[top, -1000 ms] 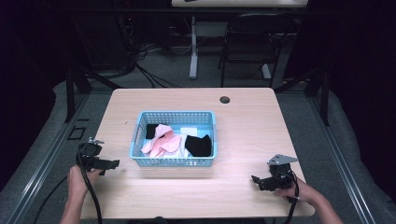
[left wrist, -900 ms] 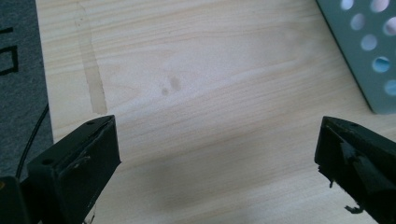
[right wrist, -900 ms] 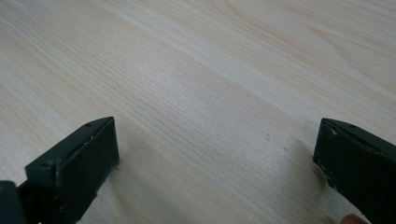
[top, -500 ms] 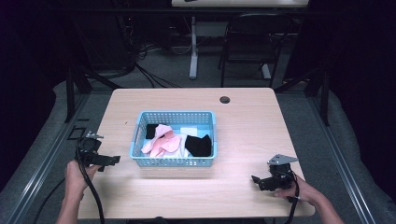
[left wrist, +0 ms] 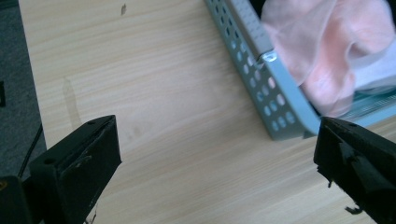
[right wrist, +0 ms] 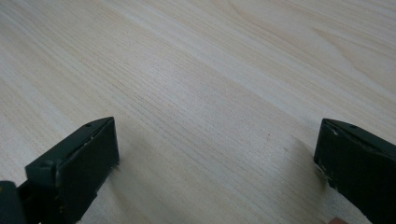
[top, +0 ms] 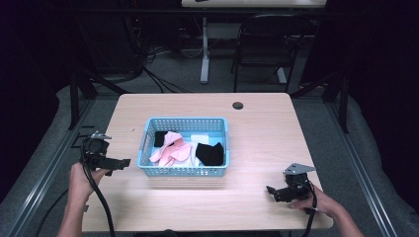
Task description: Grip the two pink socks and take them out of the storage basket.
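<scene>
The left gripper [top: 116, 162], jaws wide and empty, sits just at nine o'clock of the light-blue perforated plastic basket [top: 184, 171] holding the crumpled pink cloth [top: 172, 149]. Reaching in low, a jaw could catch the rim and shove the basket (likely light). The right gripper [top: 271, 189], also wide, rests at five o'clock.

High view overlooks table [top: 257, 123]; left gripper view close, shares basket [left wrist: 261, 88].
</scene>
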The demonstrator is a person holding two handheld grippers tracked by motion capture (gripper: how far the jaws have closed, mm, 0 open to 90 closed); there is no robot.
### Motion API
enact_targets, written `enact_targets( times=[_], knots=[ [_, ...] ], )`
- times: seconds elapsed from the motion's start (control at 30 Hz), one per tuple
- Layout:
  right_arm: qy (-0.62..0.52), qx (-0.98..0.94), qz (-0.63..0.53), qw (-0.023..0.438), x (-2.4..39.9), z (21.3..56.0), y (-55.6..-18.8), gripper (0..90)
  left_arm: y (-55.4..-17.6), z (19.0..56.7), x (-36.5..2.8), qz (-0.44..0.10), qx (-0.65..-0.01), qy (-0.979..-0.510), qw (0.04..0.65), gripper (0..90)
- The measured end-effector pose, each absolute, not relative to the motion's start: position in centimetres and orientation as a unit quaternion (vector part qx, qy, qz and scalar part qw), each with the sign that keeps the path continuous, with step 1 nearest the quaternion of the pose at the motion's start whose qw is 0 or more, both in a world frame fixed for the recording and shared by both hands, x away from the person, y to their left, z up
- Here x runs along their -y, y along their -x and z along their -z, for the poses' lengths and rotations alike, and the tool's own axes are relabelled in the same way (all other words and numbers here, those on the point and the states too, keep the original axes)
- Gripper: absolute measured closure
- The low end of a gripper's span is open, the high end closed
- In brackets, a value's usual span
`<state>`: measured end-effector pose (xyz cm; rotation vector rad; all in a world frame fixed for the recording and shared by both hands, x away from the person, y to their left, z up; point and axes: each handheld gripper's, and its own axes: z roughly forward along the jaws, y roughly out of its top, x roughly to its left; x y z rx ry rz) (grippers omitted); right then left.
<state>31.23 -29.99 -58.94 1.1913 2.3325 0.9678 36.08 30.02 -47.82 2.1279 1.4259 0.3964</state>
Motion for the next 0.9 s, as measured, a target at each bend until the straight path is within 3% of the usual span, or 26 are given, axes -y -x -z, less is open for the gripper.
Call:
enact_targets(
  times=[0.47, 0.9],
  knots=[
    [-0.42, -0.823, -0.341, 0.174, 30.0, 58.9, -31.2, 0.0, -38.6, 44.6, -26.6, -0.132, -0.487, -0.819, 0.273, 0.2],
    [-0.419, -0.823, -0.343, 0.172, 30.0, 58.9, -31.2, 0.0, -41.6, 44.3, -23.3, -0.102, -0.456, -0.842, 0.27, 0.3]
  ],
)
